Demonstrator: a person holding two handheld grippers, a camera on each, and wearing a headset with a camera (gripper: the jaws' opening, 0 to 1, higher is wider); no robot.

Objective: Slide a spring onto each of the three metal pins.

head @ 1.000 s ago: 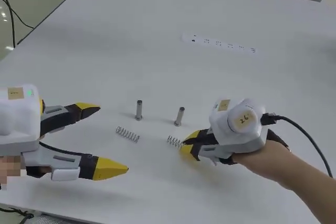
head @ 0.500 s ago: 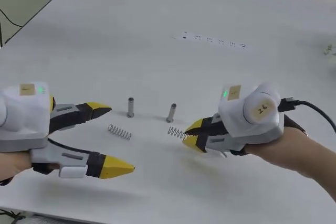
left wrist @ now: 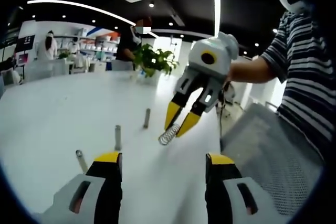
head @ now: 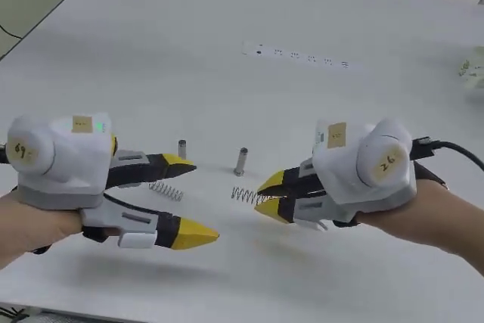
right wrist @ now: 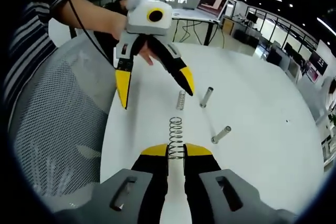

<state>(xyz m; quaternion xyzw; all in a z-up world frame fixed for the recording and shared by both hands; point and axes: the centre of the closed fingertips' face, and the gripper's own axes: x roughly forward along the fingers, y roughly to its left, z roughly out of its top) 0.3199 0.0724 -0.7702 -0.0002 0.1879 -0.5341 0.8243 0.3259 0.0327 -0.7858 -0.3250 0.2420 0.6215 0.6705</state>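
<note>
The task is at its start, as I judge it: nothing is assembled yet. The white table (head: 151,51) carries all the parts near its front middle.

The left gripper (head: 197,199) hovers at the table's seven o'clock. Its jaws are spread wide with nothing between them. The right gripper (head: 266,196), at five o'clock, has its jaws pinched almost together on one end of a spring.

Two pins stand upright, and both are bare. The near pin (head: 241,161) is at eleven o'clock from the right gripper's tips and close to them. The far pin (head: 181,149) is at ten o'clock and well apart from them. Each is a short grey metal cylinder with a plain top.

The held spring (head: 243,195) is a thin coil of bright wire with open turns. It runs straight out of the jaw tips toward nine o'clock in the head view, in line with the jaws. I cannot tell whether its free end touches the table. The loose spring (head: 166,191) lies flat at nine o'clock from the held one and at six o'clock from the far pin, partly behind the left gripper's upper jaw.

What is left, by my reading, is every fitting: the held spring has to go over a pin, and the loose one has to be picked up and fitted too.
</note>
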